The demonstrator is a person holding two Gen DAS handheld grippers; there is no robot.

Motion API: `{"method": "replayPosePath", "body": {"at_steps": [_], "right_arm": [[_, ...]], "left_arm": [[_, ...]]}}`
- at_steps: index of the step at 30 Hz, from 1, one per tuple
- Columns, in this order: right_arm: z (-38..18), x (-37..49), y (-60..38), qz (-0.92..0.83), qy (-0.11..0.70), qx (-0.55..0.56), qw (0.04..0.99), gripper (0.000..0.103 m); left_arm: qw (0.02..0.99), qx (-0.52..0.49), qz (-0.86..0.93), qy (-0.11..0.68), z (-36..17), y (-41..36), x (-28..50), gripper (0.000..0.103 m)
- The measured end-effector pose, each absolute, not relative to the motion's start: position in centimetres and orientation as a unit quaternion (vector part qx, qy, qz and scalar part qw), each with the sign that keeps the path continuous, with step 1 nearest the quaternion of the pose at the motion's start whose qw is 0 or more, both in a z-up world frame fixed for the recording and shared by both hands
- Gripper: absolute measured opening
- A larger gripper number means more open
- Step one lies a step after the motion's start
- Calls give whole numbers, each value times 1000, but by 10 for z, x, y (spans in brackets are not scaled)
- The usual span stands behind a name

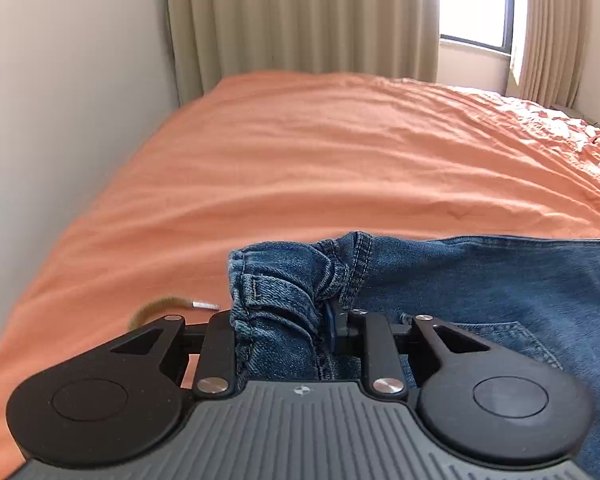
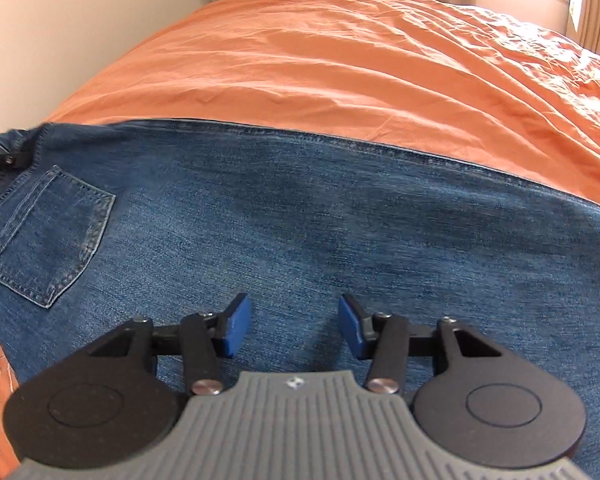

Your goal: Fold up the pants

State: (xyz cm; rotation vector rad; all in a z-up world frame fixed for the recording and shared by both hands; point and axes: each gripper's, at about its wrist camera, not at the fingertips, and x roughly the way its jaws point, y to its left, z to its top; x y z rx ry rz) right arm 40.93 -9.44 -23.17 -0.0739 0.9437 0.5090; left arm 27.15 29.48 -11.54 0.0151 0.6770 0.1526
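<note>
Orange-sheeted bed (image 1: 300, 152), left claw (image 1: 284, 332) clamped on bunched waistband of blue denim pants (image 2: 300, 220), right claw (image 2: 295, 326) gaping above them, empty.

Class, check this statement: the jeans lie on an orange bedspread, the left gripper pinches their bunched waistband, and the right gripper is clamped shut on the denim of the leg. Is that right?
One detail is wrong. In the right wrist view the right gripper has its jaws apart above the jeans, gripping nothing. The rest holds: the left gripper pinches the bunched waistband on the orange bedspread.
</note>
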Motion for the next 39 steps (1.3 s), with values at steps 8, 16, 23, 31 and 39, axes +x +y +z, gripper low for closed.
{"method": "replayPosePath", "body": {"at_steps": [8, 16, 23, 31, 39], "right_arm": [[-236, 409, -118, 215, 459, -26, 861, 44], [-225, 395, -130, 212, 454, -19, 865, 45], [-206, 345, -134, 222, 431, -11, 875, 45], [-206, 269, -128, 258, 442, 11, 859, 45], [-238, 227, -83, 299, 454, -16, 839, 45]], "left_arm": [[898, 16, 82, 432, -140, 313, 309, 28], [902, -10, 97, 421, -129, 323, 297, 68], [900, -69, 115, 416, -89, 326, 242, 78], [861, -313, 114, 384, -135, 359, 179, 80], [822, -424, 138, 355, -179, 382, 189, 53]]}}
